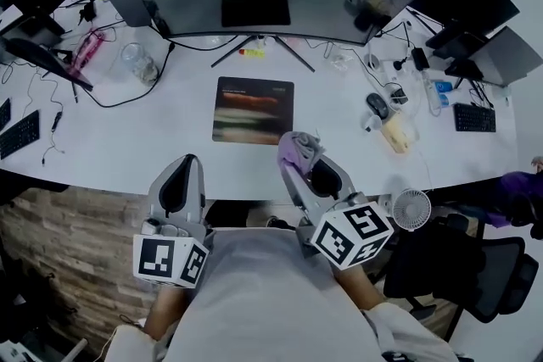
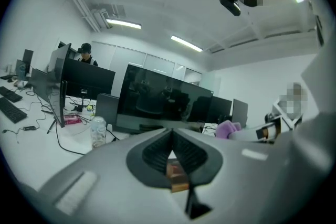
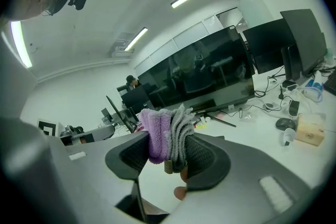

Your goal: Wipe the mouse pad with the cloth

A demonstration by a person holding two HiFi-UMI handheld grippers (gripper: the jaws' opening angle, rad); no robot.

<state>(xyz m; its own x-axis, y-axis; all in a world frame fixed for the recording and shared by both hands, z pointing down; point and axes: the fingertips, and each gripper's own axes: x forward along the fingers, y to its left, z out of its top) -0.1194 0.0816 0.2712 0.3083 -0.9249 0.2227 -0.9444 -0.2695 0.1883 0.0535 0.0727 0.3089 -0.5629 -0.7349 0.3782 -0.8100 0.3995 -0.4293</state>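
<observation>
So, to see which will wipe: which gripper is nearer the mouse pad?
Right. The right gripper, shut on the cloth, is at the pad's near right corner; the left gripper sits farther off, beyond its near left corner.

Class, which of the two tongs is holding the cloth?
The right tongs: their jaws are shut on the purple and grey cloth, while the left tongs are shut with nothing between them.

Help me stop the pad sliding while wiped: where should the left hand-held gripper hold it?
Likely its near left corner, from the left. The pad lies flat on the desk, so press down with the shut left hand-held gripper rather than pinch, leaving the middle for the cloth.
</observation>
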